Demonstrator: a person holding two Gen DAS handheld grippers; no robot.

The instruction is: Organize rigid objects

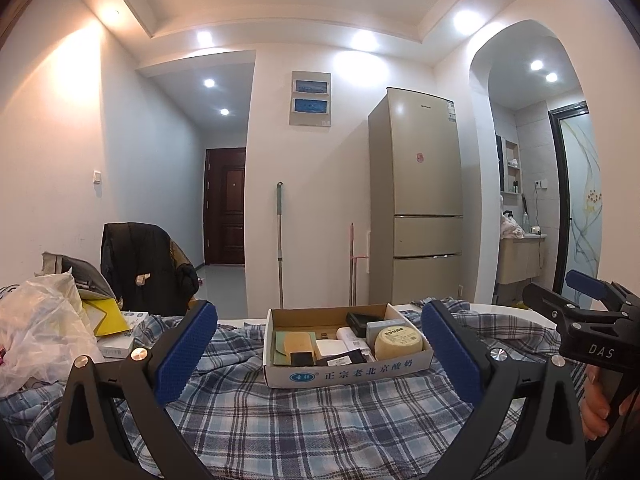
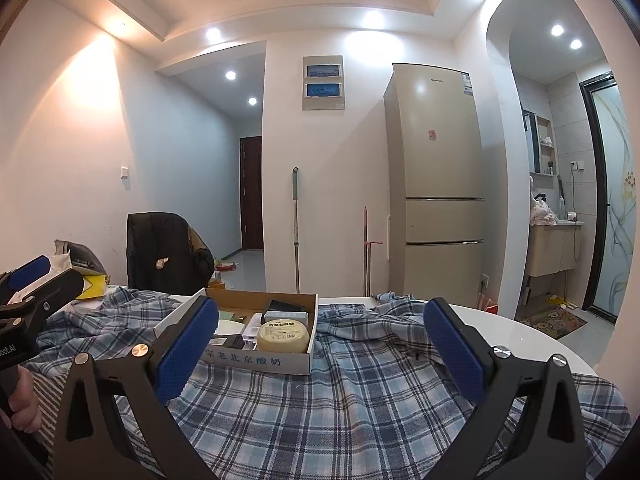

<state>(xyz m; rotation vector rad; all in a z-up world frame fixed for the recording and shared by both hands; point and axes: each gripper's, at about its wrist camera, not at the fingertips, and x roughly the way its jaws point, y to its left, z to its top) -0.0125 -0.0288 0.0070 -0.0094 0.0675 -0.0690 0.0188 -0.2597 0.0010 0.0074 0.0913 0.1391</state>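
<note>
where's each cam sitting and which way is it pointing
Left wrist: on the left gripper, facing the cardboard box dead ahead on the plaid cloth; shows its open fingers, the right gripper and a hand.
Right wrist: on the right gripper, box left of centre; the left gripper shows at the left edge.
Shared: box, round yellow tin, fridge.

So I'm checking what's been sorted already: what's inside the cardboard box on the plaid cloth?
The cardboard box holds a round yellow tin, a black case, a white block and several small boxes. Whatever lies beneath them is covered.
</note>
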